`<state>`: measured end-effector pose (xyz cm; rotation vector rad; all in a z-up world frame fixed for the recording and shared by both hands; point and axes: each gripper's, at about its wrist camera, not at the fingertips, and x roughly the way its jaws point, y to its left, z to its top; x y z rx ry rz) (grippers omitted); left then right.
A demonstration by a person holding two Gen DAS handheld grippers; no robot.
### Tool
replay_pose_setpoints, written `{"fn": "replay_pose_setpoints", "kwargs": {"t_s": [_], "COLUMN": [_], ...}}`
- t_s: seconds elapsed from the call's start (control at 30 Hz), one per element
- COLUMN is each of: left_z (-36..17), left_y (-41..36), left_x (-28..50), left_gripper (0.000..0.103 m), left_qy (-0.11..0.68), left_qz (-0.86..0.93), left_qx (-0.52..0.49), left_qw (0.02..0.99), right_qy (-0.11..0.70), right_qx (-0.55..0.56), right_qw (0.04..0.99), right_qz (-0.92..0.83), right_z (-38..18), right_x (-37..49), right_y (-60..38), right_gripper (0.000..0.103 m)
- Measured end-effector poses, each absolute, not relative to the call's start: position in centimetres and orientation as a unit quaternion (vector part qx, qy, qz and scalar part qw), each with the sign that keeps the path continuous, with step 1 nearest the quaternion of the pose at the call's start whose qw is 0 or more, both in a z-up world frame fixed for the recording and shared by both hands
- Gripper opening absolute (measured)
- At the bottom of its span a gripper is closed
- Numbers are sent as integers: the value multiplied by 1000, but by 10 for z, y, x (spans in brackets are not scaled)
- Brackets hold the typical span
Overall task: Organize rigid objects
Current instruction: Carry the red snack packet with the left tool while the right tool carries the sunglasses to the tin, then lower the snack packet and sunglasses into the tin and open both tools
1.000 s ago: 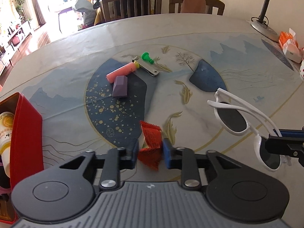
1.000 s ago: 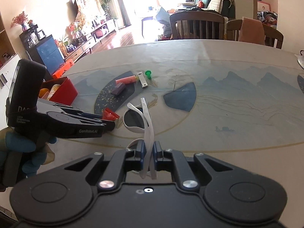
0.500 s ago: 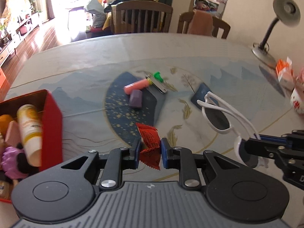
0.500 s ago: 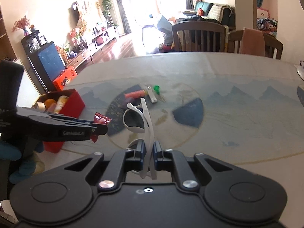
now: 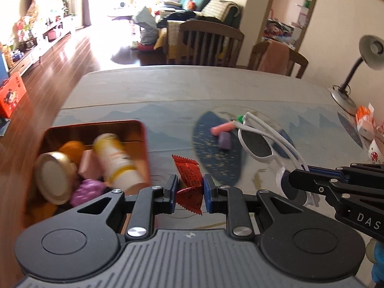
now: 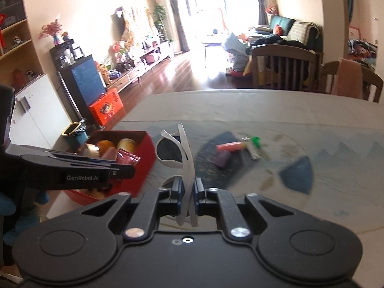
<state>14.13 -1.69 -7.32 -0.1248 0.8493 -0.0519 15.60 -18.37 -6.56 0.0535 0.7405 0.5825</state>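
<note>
You're in somebody's home, an open living and dining room. You're at the dining table (image 6: 300, 110) with its printed mountain-and-fish cover; everything else sits around it. Two wooden chairs (image 6: 283, 64) stand at its far edge, one with a pink towel (image 5: 276, 56) over the back. Beyond them there's a dark green sofa (image 5: 204, 2) piled with stuff, and bright windows. Left of the table: wood floor (image 6: 172, 72), a long low TV cabinet (image 6: 144, 62), potted plants. A desk lamp (image 5: 355, 72) stands on the table's right edge.
</note>
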Motion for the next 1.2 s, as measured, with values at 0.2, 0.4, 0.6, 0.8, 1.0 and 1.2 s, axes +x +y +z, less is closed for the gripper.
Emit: {"fn": "replay_pose_setpoints", "kwargs": {"t_s": [0.2,0.4,0.6,0.8,1.0,1.2], "left_z": [-68,-67,-76,-89,-103,-113], "left_y": [24,59,89,112,131,136], "left_x": [128,120,119,120,126,133], "left_gripper": [22,22,22,22,22,22], "left_qy": [407,408,420,436,454,466], "left_qz": [-5,9,21,30,36,33], "left_qx": [-72,-81,-91,-94,-96,-93], "left_qw": [910,910,903,895,885,879], "right_qy": [352,355,366,376,395,414], "right_qx": [20,19,21,7,-3,-5], "right_qw": [887,882,878,873,866,859], "right_qz": [298,308,308,310,306,300], "right_z": [-58,-54,-56,-62,-76,-88], "right_x": [155,159,169,180,194,203], "right_y": [-144,-107,-73,-36,-9,11], "right_gripper": [9,9,9,9,9,9]}}
